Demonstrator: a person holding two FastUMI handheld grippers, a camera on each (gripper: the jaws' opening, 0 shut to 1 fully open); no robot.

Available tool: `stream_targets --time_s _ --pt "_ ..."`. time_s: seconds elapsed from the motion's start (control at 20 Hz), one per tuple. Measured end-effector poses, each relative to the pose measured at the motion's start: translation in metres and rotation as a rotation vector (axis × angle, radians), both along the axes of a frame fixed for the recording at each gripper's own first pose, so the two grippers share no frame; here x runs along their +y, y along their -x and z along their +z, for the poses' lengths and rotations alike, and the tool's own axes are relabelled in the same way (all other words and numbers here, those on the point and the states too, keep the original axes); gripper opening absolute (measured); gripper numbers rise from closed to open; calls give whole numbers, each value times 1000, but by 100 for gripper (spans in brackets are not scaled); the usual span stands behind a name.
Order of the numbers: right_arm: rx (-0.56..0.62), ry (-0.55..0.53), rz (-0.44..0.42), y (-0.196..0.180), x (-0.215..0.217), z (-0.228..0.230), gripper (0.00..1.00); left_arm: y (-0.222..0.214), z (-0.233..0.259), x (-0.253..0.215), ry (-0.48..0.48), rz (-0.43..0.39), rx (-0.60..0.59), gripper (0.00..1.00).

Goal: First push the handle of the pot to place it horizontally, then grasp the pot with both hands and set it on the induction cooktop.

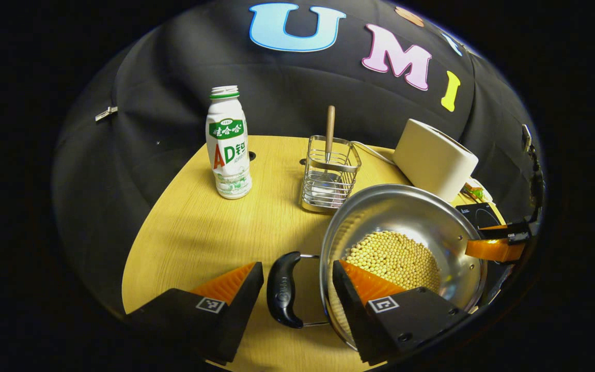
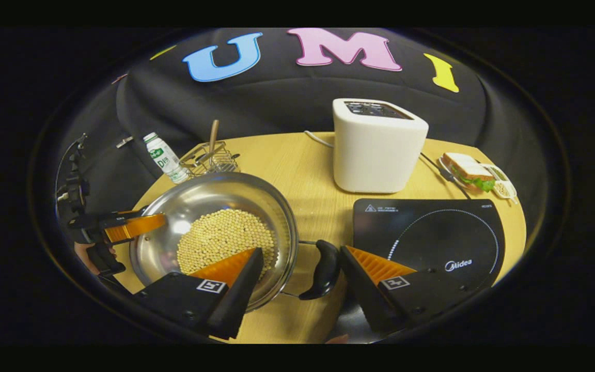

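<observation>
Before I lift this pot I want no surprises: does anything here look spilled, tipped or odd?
Nothing stands out. The soybeans sit heaped inside the pot, none on the table. The bottle, toaster and utensil rack stand upright, and the induction cooktop lies flat and bare.

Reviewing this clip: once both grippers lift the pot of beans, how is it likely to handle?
The pot looks like rigid steel, so it should not flex. Its loose beans may slide if it tilts. The wire-mounted handle might pivot, so the lift could wobble.
</observation>
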State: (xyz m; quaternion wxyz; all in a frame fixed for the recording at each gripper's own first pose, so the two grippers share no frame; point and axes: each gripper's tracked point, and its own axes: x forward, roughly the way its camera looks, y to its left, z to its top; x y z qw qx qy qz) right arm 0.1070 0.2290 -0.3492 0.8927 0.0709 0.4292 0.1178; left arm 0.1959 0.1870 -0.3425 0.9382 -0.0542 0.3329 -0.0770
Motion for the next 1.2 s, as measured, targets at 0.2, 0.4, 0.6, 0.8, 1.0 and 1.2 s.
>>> stream_targets --time_s 0.2,0.4,0.6,0.8,1.0,1.2 --pt "-10 28 -21 -10 1 -10 76 2 -10 0 -5 -20 19 70" --pt "10 37 -23 -12 6 -18 69 5 -11 3 -2 -21 25 66" --pt "27 30 -51 -15 8 -23 64 8 -12 7 -4 -6 32 63" --pt "3 56 -26 -14 7 -21 54 11 -10 5 -11 20 40 58" --pt "-4 35 -17 -7 2 -1 54 22 15 2 -16 33 15 56" --pt "-18 20 -31 -2 -21 32 50 36 51 -15 -25 29 -1 55"
